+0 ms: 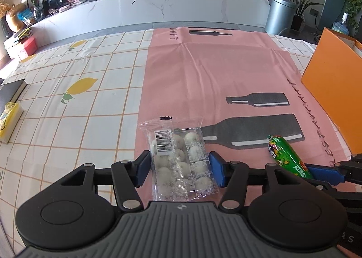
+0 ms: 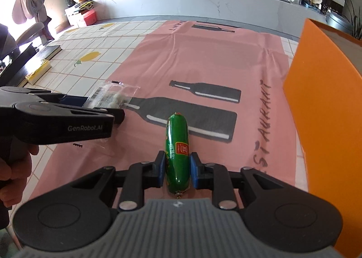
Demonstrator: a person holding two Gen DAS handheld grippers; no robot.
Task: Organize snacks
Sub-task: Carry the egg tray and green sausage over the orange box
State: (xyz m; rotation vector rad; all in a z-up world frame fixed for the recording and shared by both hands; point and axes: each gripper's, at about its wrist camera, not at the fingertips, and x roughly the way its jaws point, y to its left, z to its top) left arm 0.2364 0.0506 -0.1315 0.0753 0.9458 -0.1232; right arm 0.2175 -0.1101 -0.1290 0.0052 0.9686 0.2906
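Observation:
My left gripper [image 1: 179,167] is shut on a clear packet of white round candies [image 1: 178,160], its blue pads pressed on both sides of the packet. The packet also shows in the right wrist view [image 2: 110,96], held in the left gripper [image 2: 106,106]. My right gripper [image 2: 176,168] is shut on a green sausage stick [image 2: 177,151] that points forward. The sausage [image 1: 287,156] also shows at the right of the left wrist view. Both are held just above the pink bottle-print mat [image 1: 215,72].
An open orange box [image 1: 332,90] stands at the right on the mat's edge; it also shows in the right wrist view [image 2: 328,111]. The lemon-print checked tablecloth [image 1: 79,104] has a black book [image 1: 11,93] and a yellow packet [image 1: 8,120] at its left edge.

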